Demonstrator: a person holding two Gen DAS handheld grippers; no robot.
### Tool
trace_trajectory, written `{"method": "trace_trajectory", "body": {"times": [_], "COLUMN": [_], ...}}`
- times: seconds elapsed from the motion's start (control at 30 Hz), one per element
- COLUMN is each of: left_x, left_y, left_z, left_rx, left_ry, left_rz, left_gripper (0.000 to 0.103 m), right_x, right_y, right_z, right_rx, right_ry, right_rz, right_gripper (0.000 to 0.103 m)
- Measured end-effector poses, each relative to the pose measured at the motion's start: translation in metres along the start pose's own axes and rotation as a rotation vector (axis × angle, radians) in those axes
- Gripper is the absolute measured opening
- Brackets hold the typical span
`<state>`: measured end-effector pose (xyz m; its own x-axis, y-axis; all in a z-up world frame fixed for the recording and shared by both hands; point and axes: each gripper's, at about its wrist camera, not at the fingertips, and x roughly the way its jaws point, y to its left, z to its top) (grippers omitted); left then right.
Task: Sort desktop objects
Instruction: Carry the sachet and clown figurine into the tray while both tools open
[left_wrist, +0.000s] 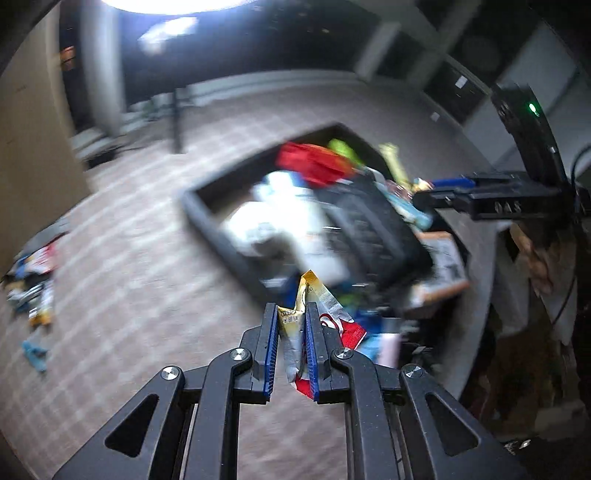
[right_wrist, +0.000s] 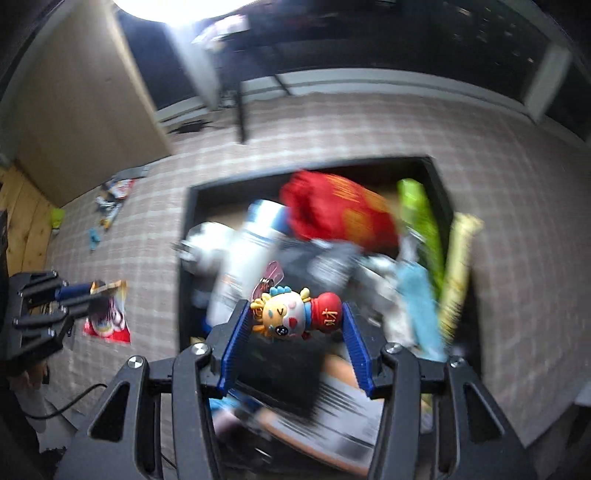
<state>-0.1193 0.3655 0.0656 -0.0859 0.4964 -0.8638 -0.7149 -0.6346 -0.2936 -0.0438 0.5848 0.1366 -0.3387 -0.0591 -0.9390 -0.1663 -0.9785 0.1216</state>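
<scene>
My left gripper (left_wrist: 291, 314) is shut on a yellow, white and red snack packet (left_wrist: 314, 306), held above the checked tablecloth near the box's near corner. It also shows at the left of the right wrist view (right_wrist: 86, 291) with the packet (right_wrist: 109, 314) hanging from it. My right gripper (right_wrist: 295, 314) is shut on a small cartoon doll (right_wrist: 295, 314) with a red gourd, held above the dark box (right_wrist: 184, 229). The right gripper also shows in the left wrist view (left_wrist: 443, 188).
The dark box (left_wrist: 207, 229) holds a red bag (right_wrist: 332, 210), a white bottle (right_wrist: 251, 251), green and yellow packets (right_wrist: 421, 218) and more clutter. A pile of sorted packets (left_wrist: 35, 280) lies at the cloth's far left. A table leg (left_wrist: 177, 122) stands behind.
</scene>
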Motion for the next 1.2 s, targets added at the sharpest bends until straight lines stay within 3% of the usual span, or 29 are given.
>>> {"method": "trace_trajectory", "body": {"times": [0.3,0.53,0.67,0.77,1.2], "left_x": [0.015,0.034,0.048,0.045,0.014], "left_y": [-0.074,-0.120,-0.126,-0.127,-0.106], "left_z": [0.037,0.071,0.083,0.082,0.072], "left_rx": [0.103,0.164,0.152,0.168,0.177], "left_ry": [0.002,-0.003,0.020,0.013,-0.042], "left_rz": [-0.064,-0.072,-0.020,0.003,0.093], "left_gripper": [0.013,0.013,0.031,0.031,0.031], "right_x": [-0.015,-0.017,-0.018,-0.020,-0.027], "right_y": [-0.076,-0.094,-0.098,-0.099,-0.076], "right_z": [-0.034,-0.044,-0.048,-0.051,-0.038], "right_rx": [0.147,0.175,0.175,0.177,0.114], "right_ry": [-0.010,-0.008,-0.009,-0.009,-0.048], "right_rz": [-0.033,-0.039,-0.044,-0.046,-0.038], "right_gripper": [0.048,0.049,0.050,0.054,0.054]}}
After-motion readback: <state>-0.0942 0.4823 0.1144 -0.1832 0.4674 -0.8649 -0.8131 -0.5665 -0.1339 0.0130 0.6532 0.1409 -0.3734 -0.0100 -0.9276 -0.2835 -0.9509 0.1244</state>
